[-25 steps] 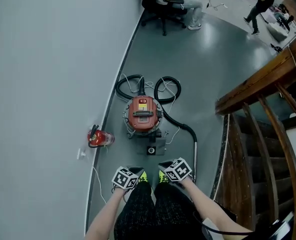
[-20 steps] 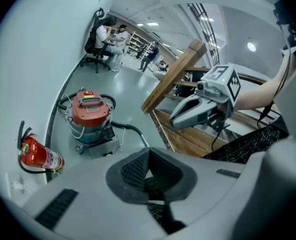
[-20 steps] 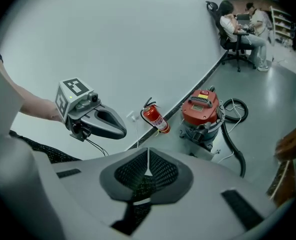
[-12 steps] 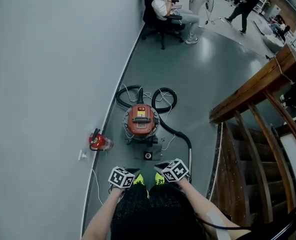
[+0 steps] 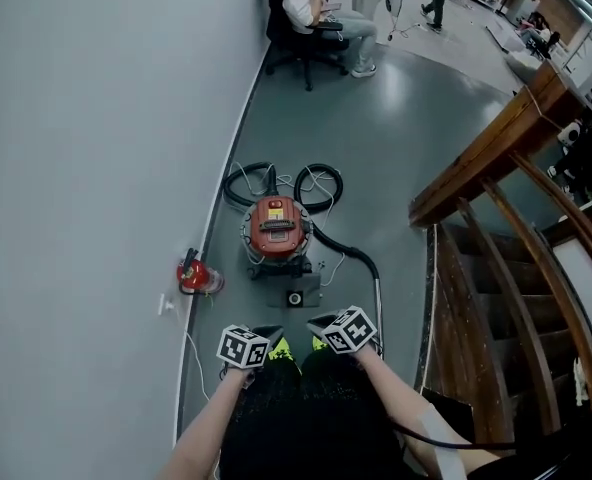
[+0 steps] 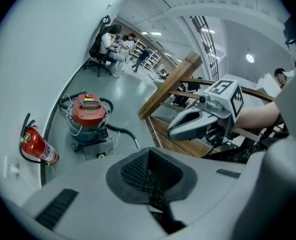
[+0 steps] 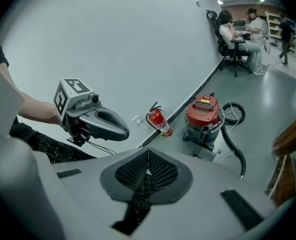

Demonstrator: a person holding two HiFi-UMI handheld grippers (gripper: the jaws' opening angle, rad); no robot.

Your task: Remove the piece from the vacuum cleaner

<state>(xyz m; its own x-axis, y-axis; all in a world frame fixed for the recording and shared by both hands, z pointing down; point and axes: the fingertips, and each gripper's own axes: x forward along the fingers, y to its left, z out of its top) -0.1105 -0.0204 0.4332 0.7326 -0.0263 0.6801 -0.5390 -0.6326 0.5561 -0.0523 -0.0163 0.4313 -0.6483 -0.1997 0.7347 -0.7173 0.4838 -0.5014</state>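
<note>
Red-topped, the vacuum cleaner [image 5: 276, 230] is found on the floor [image 5: 376, 148], well ahead of and below the left tongs [image 6: 148, 156] and right tongs [image 7: 147, 165], both pressed together and empty. They should be opened before the hose [image 5: 351, 251] joint is reached, with the body steadied.

The left hand-held gripper [image 6: 148, 154] and right hand-held gripper [image 7: 147, 156] are grey, with black cross-hatched pads [image 7: 133, 171] and black-and-white square markers. Ahead of them, the vacuum cleaner [image 5: 277, 230] is red on top and grey below, with a black hose [image 5: 348, 250]. Left of the left hand-held gripper, the extinguisher [image 5: 194, 277] is red. The floor [image 5: 396, 148] is grey-green, the wall [image 5: 96, 118] pale grey, the banister [image 5: 496, 143] brown. Beneath them are flecked black trousers [image 5: 296, 418] and yellow-green shoes [image 5: 281, 349].
</note>
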